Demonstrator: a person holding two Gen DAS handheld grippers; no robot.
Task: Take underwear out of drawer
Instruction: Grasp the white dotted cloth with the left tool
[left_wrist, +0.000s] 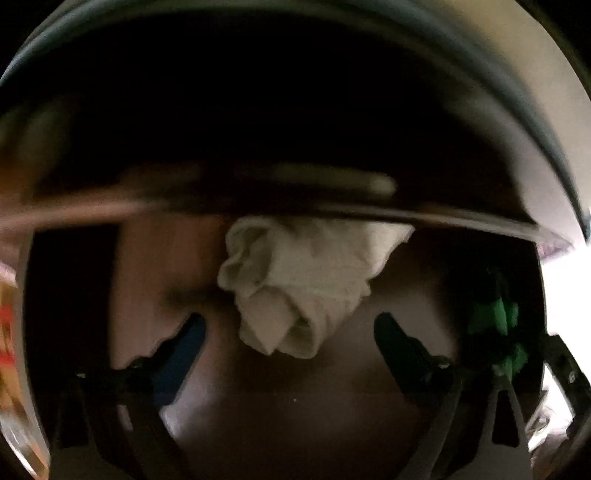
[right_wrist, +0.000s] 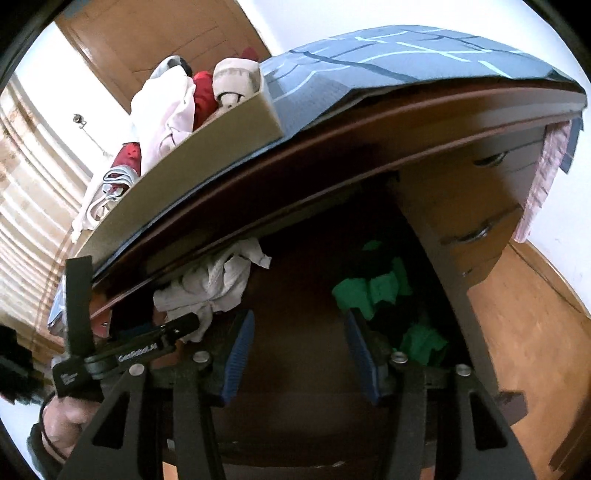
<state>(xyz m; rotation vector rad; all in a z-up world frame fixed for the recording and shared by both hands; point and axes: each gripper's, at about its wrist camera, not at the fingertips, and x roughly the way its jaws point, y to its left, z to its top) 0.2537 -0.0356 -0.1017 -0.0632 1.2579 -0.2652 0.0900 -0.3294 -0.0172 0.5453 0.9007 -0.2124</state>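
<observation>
Underwear is what both grippers are here for, and two bundles lie on the floor of the open drawer (right_wrist: 295, 369): a white crumpled piece (left_wrist: 303, 284) against the back edge, half tucked under the overhanging desktop (right_wrist: 369, 122), and a green-and-dark piece (right_wrist: 380, 295) toward the drawer's right side. The left gripper (left_wrist: 291, 343) points steeply down into the drawer with its jaws spread wide on either side of the white bundle's near end; the pads do not press on the cloth, so nothing is held yet, and the spread looks meant to straddle the bundle before closing. The right gripper (right_wrist: 299, 354) hangs over the drawer's middle, jaws parted about halfway and empty, the green piece just beyond its right finger (right_wrist: 364, 354). The white piece looks soft, rumpled and loosely folded, with rolled edges; the green one is a mix of bright green and near-black folds, hard to read in the shadow.
</observation>
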